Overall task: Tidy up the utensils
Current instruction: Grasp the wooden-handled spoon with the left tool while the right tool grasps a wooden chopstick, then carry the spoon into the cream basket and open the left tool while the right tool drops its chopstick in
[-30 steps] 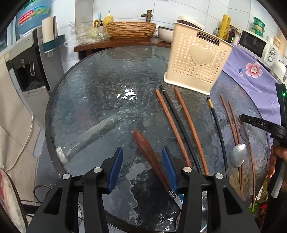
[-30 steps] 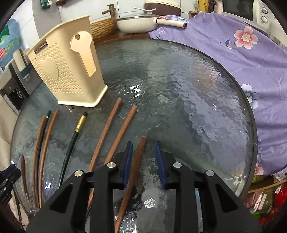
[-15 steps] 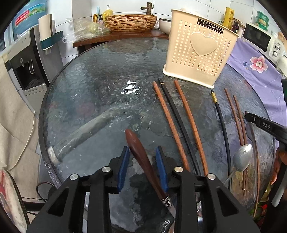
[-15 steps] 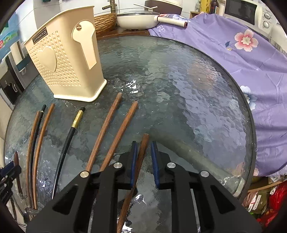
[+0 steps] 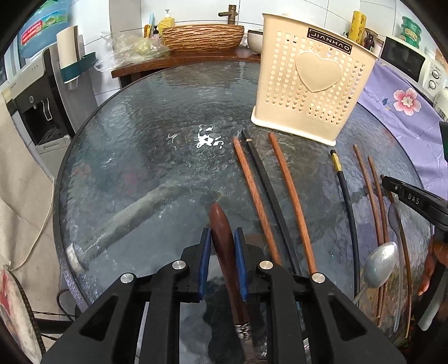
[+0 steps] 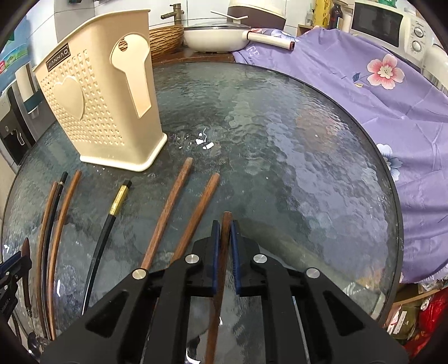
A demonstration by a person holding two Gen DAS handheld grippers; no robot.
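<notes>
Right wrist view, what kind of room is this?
Probably a home kitchen: a white microwave oven, a lidded white cooking pan and a brass tap stand behind the round glass table.

Left tool (image 5: 221, 238): blue pads closed tight on the dark wooden handle (image 5: 222, 229), low over the bench. Right tool (image 6: 223, 228): pads pinched on the brown wooden stick (image 6: 225, 238), also low, pointing forward.

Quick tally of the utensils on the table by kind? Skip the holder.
Brown chopsticks: 5, one in the right gripper
Black chopsticks: 2
Metal spoon: 1
Wood-handled utensil: 1, in the left gripper
Total: 9
</notes>
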